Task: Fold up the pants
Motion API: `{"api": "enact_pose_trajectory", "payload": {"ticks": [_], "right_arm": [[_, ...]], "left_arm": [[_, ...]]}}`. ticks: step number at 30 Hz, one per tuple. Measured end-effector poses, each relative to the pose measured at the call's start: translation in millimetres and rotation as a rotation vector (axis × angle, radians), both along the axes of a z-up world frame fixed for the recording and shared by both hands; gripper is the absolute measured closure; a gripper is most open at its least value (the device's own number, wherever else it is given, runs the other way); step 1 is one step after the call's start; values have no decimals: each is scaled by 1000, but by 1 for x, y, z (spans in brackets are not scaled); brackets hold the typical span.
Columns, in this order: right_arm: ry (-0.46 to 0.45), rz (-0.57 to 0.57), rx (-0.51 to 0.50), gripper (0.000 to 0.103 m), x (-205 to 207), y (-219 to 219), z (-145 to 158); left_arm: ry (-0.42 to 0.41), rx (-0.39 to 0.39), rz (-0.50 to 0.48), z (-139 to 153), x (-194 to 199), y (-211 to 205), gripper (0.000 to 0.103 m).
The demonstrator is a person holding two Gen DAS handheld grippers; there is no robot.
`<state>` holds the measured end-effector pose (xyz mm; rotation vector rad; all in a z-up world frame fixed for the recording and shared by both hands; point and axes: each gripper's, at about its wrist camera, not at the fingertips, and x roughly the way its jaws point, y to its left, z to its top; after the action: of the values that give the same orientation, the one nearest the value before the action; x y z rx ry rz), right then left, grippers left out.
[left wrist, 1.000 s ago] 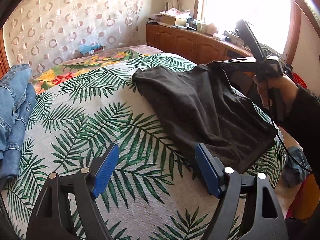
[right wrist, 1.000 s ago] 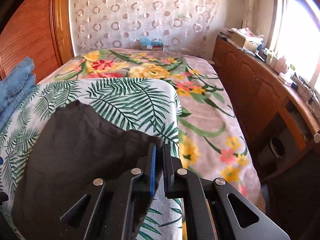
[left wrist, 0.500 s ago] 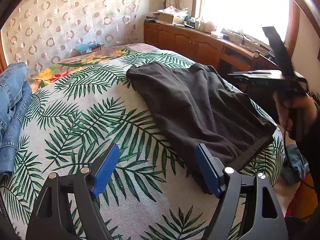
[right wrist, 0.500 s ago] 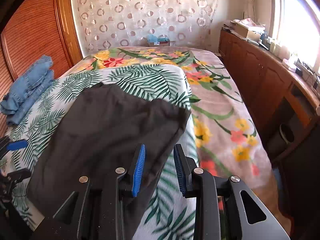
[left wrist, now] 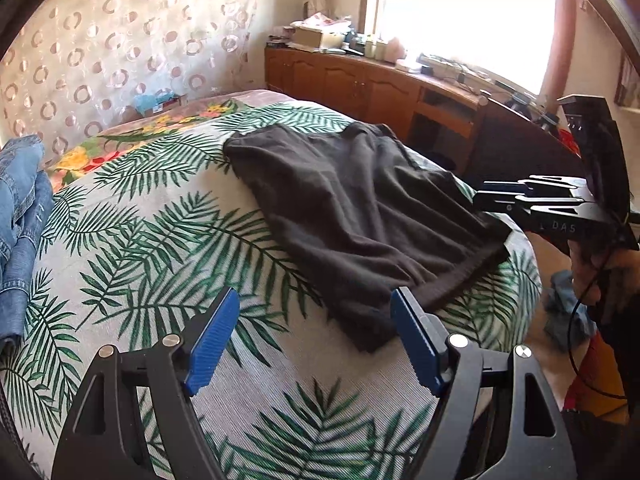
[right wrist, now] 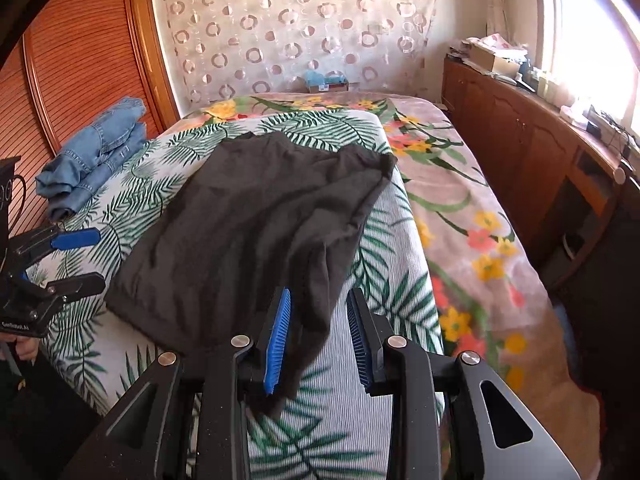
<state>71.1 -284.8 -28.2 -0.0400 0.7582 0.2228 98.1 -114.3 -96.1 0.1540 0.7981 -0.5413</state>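
Your dark pants [right wrist: 248,232] lie flat on the palm-leaf sheet [left wrist: 152,248] covering the near part of the bed, long axis running from the near edge, where you stand, up toward the headboard wall, slightly slanted. The ribbed waistband [left wrist: 464,280] points toward you at the near end; the far end sits bunched near the middle of the bed, close to where the palm sheet meets the floral blanket [right wrist: 472,216]. Your right gripper [right wrist: 318,320] has its jaws parted a little, narrow gap; a near corner of the pants drapes just past the left blue pad [right wrist: 278,340], but the pads don't press it — whether the cloth brushes that pad is hard to tell in the fisheye. Those jaws opened within the last second. Your left gripper [left wrist: 316,336] stands wide, nothing between the pads, hovering over the sheet just beside the pants' near-left corner. Blue jeans [right wrist: 92,152] sit in a heap at the left side of the bed, well apart from the pants, against a slatted wooden panel [right wrist: 72,64]. A circle-patterned curtain [right wrist: 296,24] covers the far wall. A wooden sideboard [right wrist: 532,140] with clutter on top runs under a bright window [left wrist: 460,8] along the right.
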Motion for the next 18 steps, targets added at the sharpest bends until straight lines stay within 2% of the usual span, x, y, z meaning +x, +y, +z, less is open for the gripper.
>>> {"api": "enact_pose_trajectory", "payload": {"ticks": [8, 11, 14, 16, 17, 18], "right_arm": [[14, -9, 22, 73, -16, -6, -4], [18, -5, 37, 73, -17, -3, -5], [27, 6, 53, 73, -21, 4, -8], [37, 11, 56, 73, -21, 5, -11], [41, 17, 64, 73, -20, 4, -12], [38, 16, 70, 78, -21, 7, -13]], "left_arm": [[36, 24, -44, -10, -5, -10, 25], [54, 34, -43, -15, -2, -14, 32], [68, 18, -64, -17, -1, -17, 47], [72, 12, -73, -18, -2, -18, 64], [74, 5, -78, -18, -3, -18, 68], [73, 1, -81, -18, -4, -18, 73]]}}
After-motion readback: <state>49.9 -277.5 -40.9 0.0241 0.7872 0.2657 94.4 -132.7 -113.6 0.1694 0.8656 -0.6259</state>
